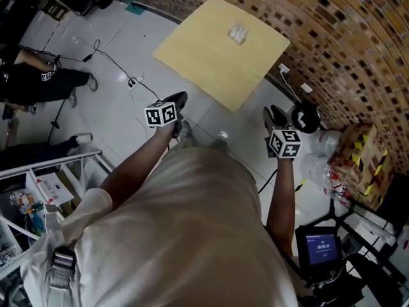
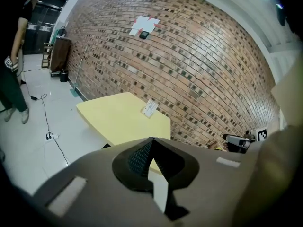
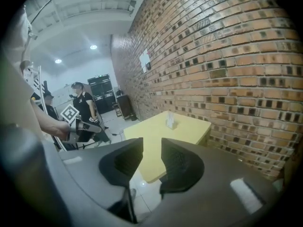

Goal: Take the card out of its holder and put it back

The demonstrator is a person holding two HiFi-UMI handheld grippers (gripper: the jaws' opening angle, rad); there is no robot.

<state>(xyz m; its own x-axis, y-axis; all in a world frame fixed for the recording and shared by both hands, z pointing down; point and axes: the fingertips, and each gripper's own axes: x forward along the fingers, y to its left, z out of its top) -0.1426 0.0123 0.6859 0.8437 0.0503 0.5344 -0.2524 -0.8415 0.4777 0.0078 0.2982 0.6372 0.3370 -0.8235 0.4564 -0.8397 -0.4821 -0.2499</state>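
The yellow table (image 1: 211,56) stands close to the brick wall (image 1: 332,37). Its near corner points toward the person, and open white floor (image 1: 128,50) lies before it. Both grippers hang over this floor, well apart from the table. The left gripper (image 1: 179,99) has its jaws together and holds nothing. The right gripper (image 1: 275,115) has its jaws apart and is empty. The card holder (image 1: 238,32), pale and clear, stands upright on the table's far part.

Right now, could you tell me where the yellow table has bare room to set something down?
Nearly all of the yellow table is bare: everything from its near corner up to the card holder, which stands alone near the brick wall. The floor to the right is crowded with a cardboard box and bags.
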